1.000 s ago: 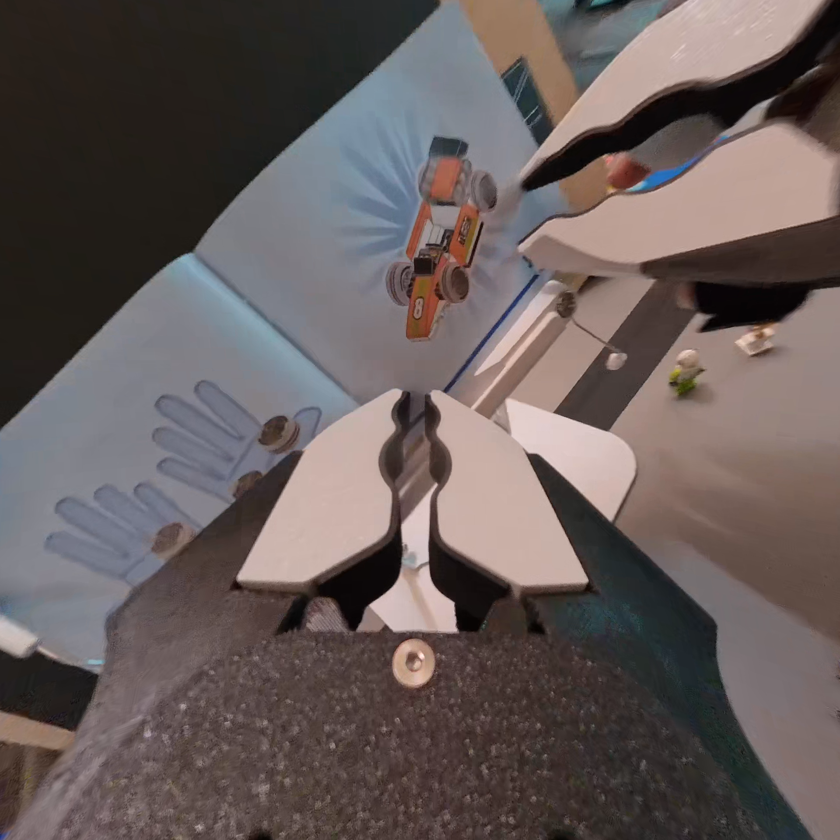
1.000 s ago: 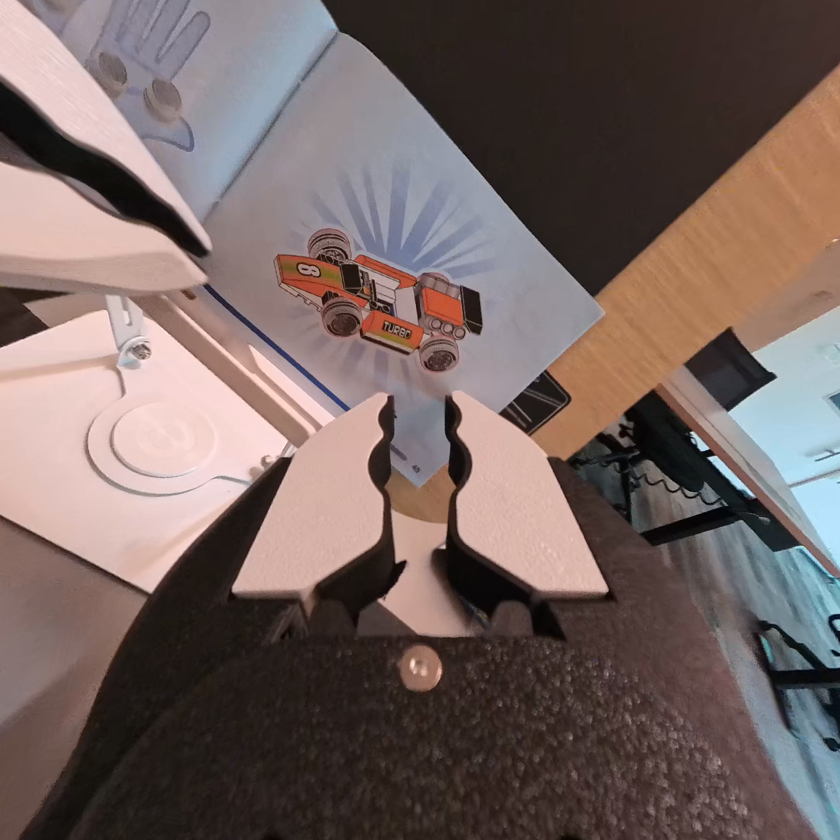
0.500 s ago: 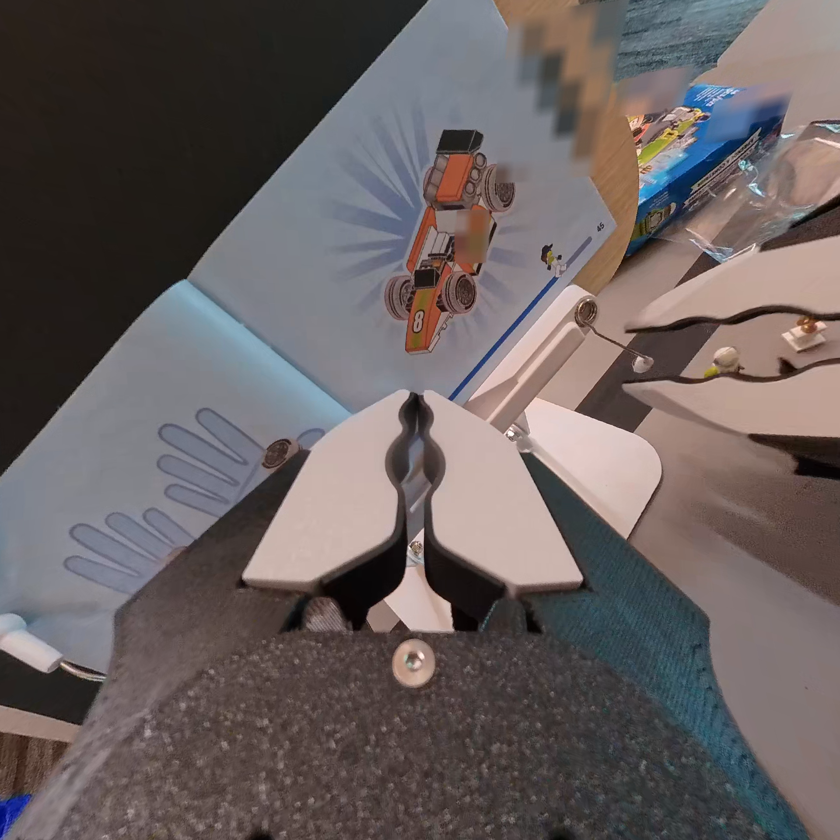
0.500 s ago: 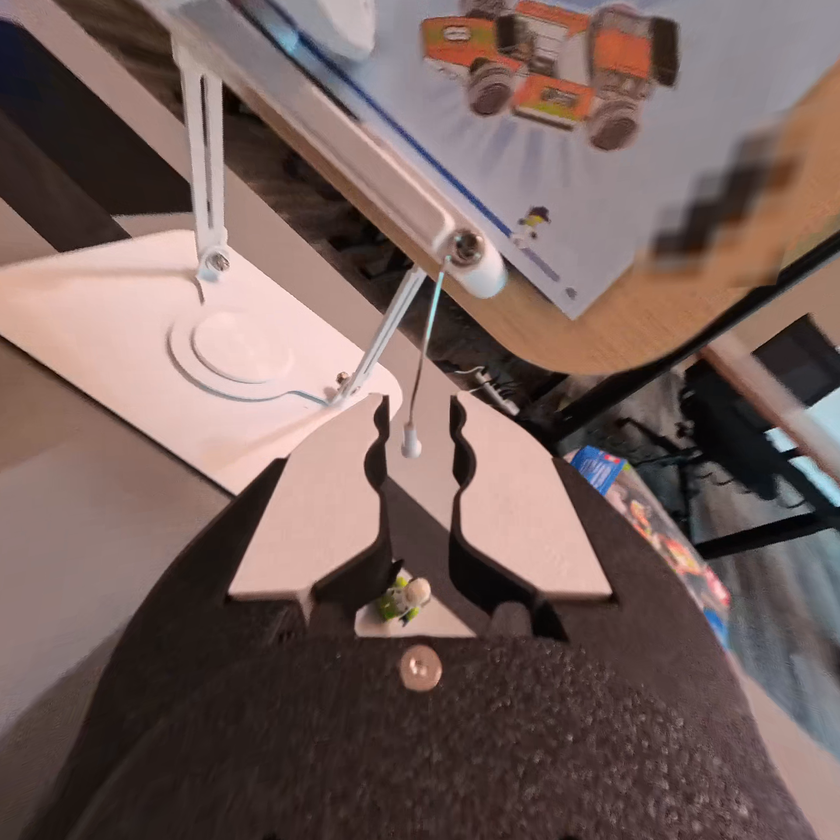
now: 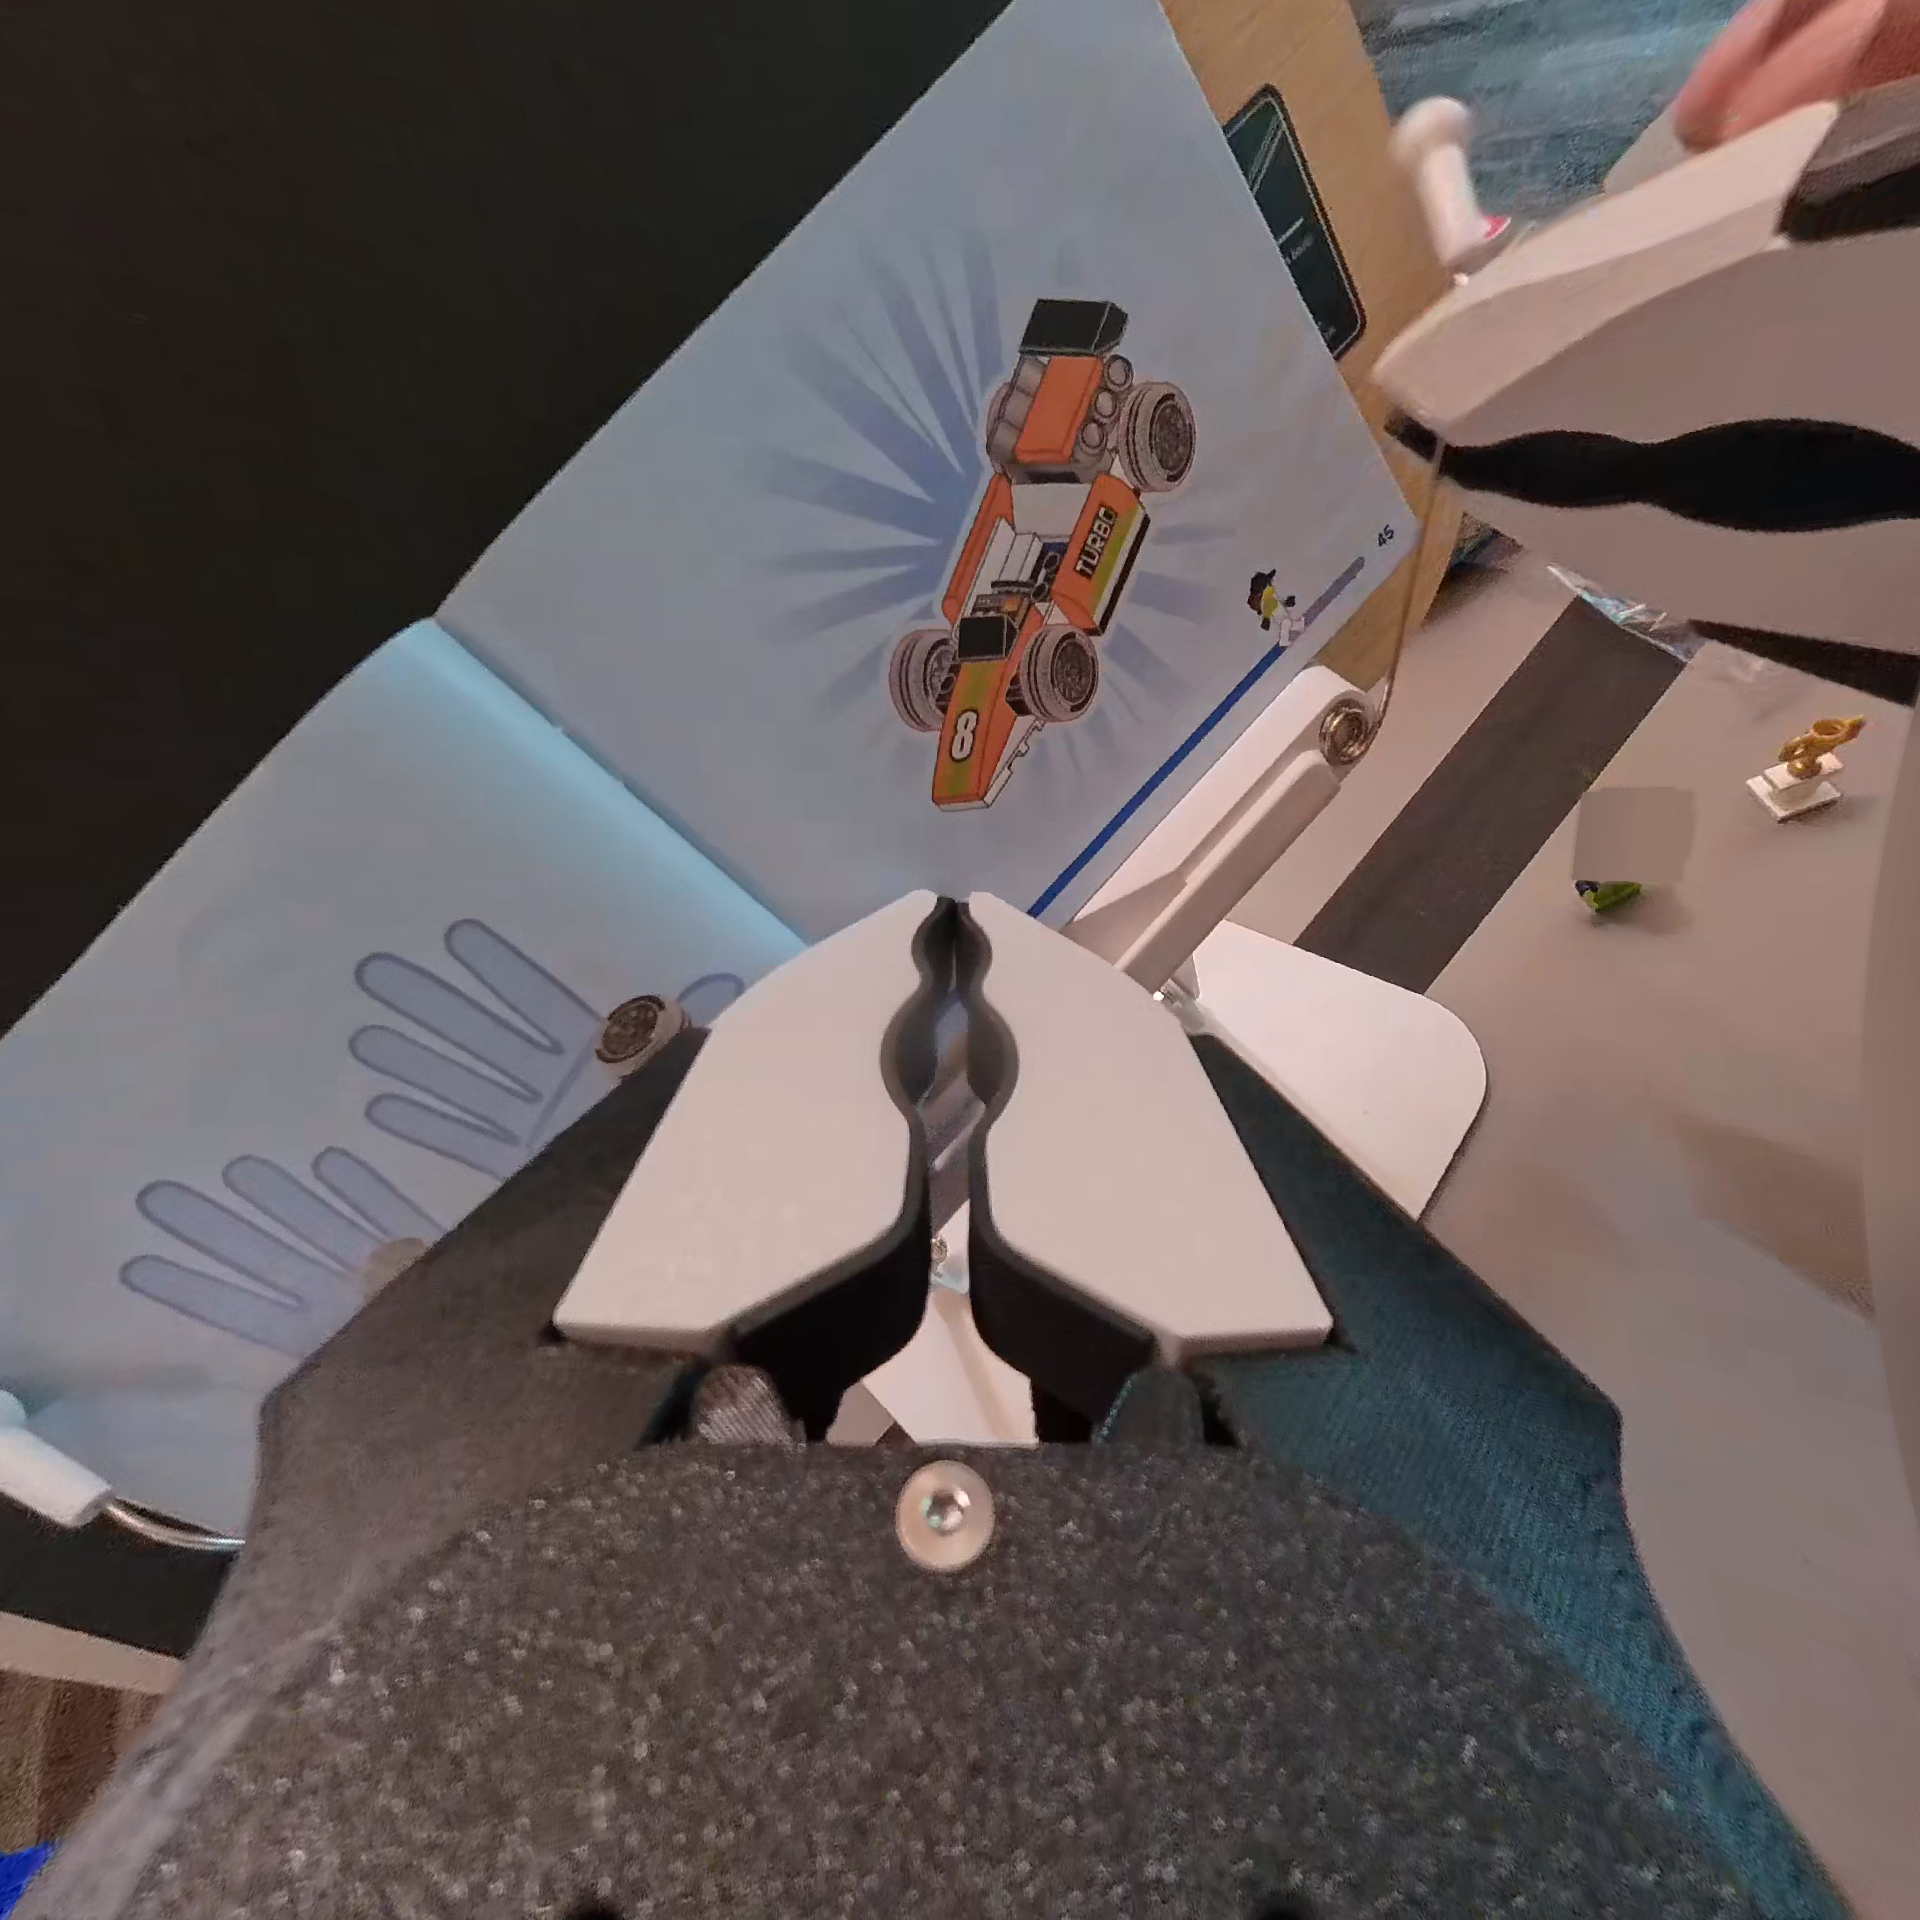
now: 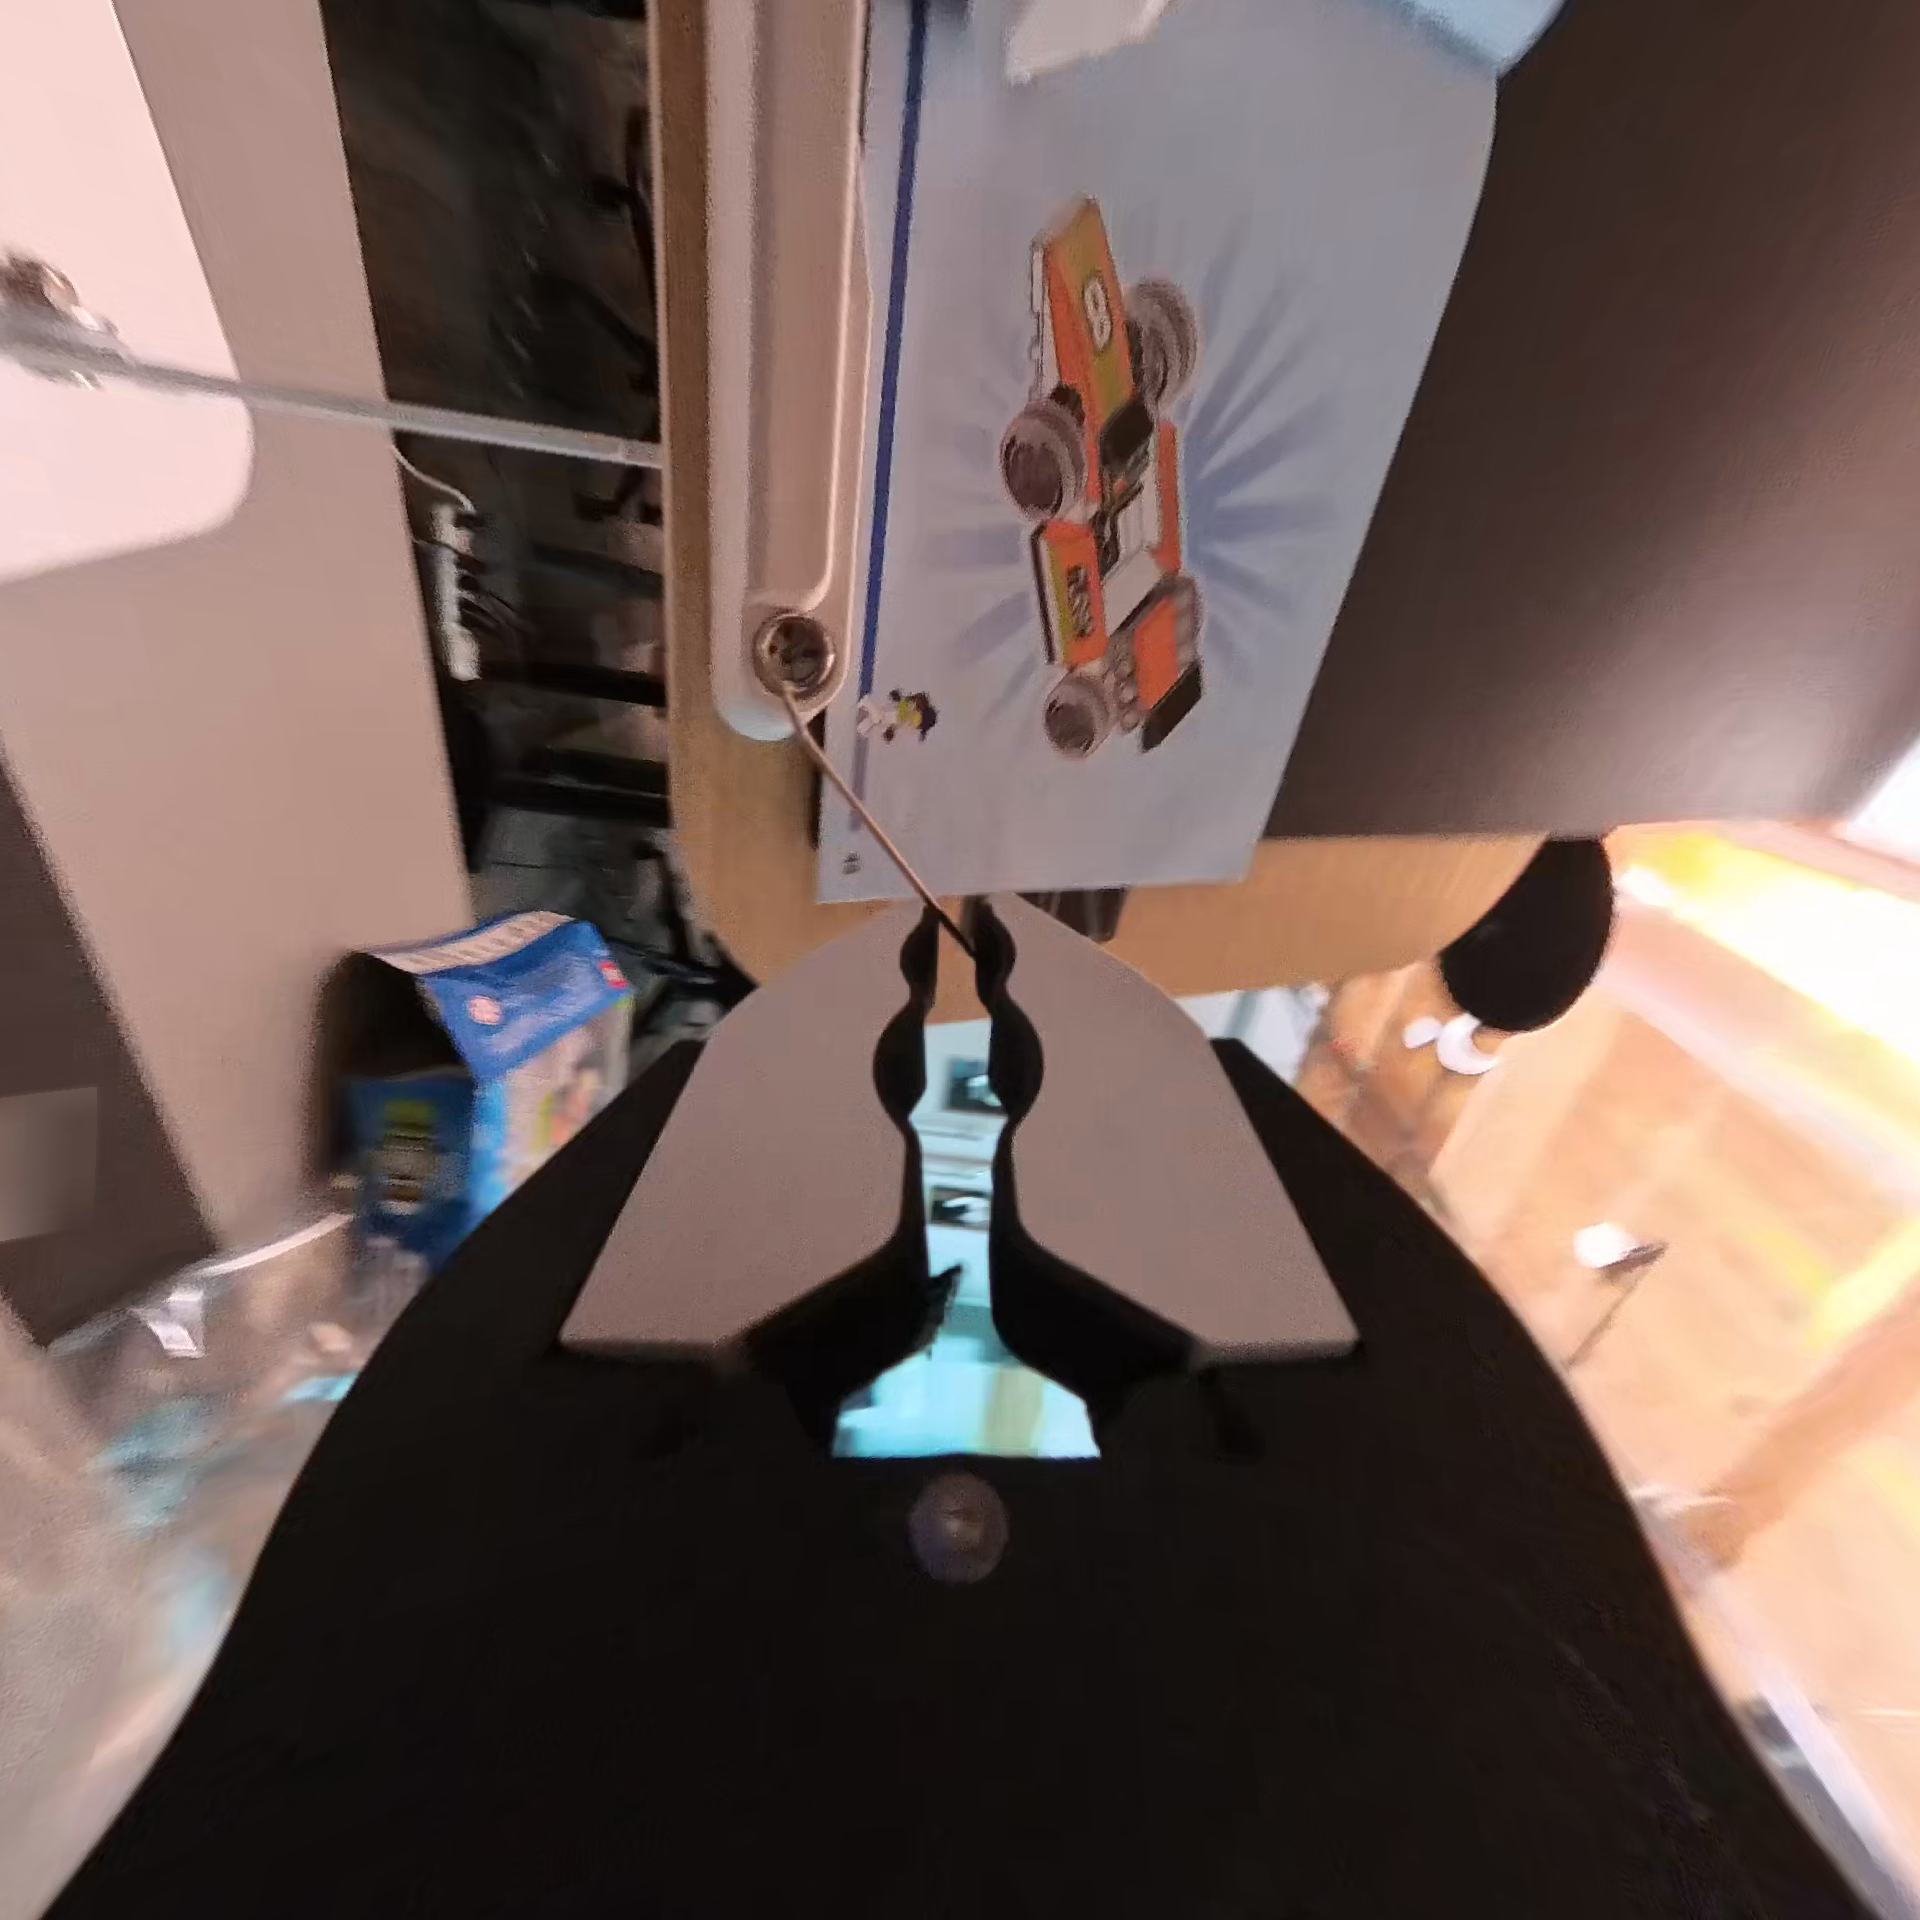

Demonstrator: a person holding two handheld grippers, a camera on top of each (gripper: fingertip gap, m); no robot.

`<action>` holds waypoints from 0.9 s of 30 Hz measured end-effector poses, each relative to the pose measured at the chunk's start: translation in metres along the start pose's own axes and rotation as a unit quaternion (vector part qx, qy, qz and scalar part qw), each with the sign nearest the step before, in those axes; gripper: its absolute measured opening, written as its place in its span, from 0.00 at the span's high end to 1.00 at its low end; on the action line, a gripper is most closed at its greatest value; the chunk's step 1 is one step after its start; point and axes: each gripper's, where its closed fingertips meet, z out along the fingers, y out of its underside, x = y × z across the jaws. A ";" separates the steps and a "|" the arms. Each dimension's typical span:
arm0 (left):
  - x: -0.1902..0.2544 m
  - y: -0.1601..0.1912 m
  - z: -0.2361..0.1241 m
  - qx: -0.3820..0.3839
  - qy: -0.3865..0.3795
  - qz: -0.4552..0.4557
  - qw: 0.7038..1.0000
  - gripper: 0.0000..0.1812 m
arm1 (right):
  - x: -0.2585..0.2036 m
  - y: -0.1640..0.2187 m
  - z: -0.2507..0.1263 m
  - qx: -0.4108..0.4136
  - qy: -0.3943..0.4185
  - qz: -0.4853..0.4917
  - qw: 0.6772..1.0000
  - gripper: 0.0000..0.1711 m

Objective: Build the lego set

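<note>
The left claw [image 5: 951, 920] is sitting closed and empty, its fingers meeting at the tips, and is pointing toward 12 o'clock at the foot of a white book stand [image 5: 1340, 1070]. The stand is resting on the grey counter [image 5: 1662, 1195]. Just beyond the tips, the open instruction booklet [image 5: 790, 582] is leaning on that stand; its right page is showing an orange race car and its left page pale hand outlines. At 3 o'clock of the booklet's lower corner, the stand's thin wire page holder [image 6: 862, 799] is running out from its hinge. The right claw [image 6: 954, 925] is pinching the far end of that wire between its tips, with only a narrow gap left between the fingers. In the left wrist view this claw is reaching in from 2 o'clock. Farther out on the counter, toward 3 o'clock, a small green minifigure [image 5: 1610, 894] is lying apart from the stand. A gold trophy piece on a white base [image 5: 1813, 764] is standing just beyond it. In the right wrist view, a blue lego box [image 6: 509, 1018] is showing blurred at 9 o'clock of the claw.
</note>
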 end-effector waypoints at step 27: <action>0.008 -0.028 -0.042 0.118 0.007 -0.038 0.992 0.94 | -0.002 -0.010 -0.058 0.050 -0.065 0.168 0.982 0.87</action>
